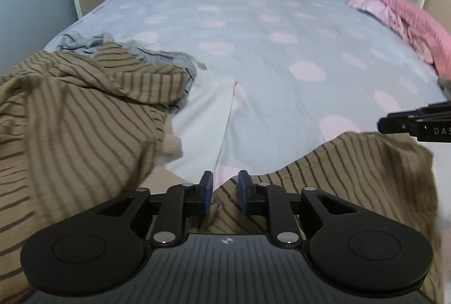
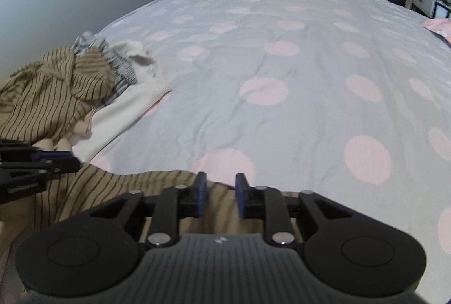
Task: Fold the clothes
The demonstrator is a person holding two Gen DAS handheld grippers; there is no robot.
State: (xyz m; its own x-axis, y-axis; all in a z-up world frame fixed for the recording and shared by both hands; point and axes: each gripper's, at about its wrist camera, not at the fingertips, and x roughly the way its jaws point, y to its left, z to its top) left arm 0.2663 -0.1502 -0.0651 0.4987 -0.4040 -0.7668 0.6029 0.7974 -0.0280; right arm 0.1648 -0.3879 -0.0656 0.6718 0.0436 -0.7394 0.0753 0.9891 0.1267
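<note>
— Where's the garment, and what are your jaws doing?

— The striped brown top (image 1: 352, 163) lies right under and ahead of both of me, its hem edge running across between my two sets of jaws. My left gripper (image 1: 224, 191) has its pads apart with the hem rising between them; my right gripper (image 2: 218, 192) is likewise parted, hovering over the cloth, nothing pinched.

— Which step?

— I'd judge it's either just before a grasp on the hem or just after letting go; I can't settle which. The rest of the top is bunched on the heap (image 2: 93, 72) to my left, on the spotted bed (image 2: 282, 64).

— Any writing?

— Only "DAS" on my right gripper's side, cut off at the frame edge.
</note>
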